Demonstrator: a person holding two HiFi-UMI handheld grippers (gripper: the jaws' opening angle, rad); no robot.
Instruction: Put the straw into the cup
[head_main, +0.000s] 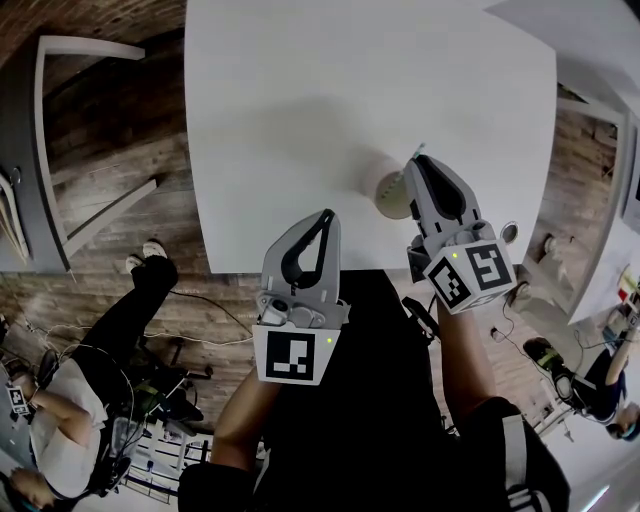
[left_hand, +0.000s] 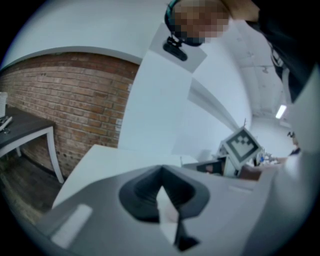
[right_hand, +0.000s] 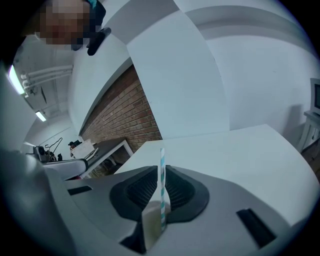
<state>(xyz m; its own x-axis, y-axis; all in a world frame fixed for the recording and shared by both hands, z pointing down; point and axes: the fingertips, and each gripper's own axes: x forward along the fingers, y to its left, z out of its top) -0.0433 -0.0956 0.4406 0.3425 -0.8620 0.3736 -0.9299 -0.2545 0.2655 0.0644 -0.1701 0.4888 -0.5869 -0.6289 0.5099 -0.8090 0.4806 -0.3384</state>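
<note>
A pale beige cup (head_main: 384, 194) stands near the front edge of the white table (head_main: 300, 100), partly hidden under my right gripper (head_main: 412, 162). That gripper is shut on a teal-and-white striped straw (right_hand: 161, 185), which stands upright between the jaws; the straw's tip (head_main: 418, 149) pokes out beyond the fingertips, over the cup. In the right gripper view a beige shape (right_hand: 149, 227) shows in the gap below the jaws, seemingly the cup. My left gripper (head_main: 328, 214) hovers at the table's front edge, left of the cup, shut with nothing in it (left_hand: 161, 171).
Wooden floor surrounds the table. A person (head_main: 70, 420) sits at the lower left among cables, and another person (head_main: 600, 390) is at the lower right. A brick wall (left_hand: 75, 95) and a dark side table (left_hand: 20, 132) lie beyond the table.
</note>
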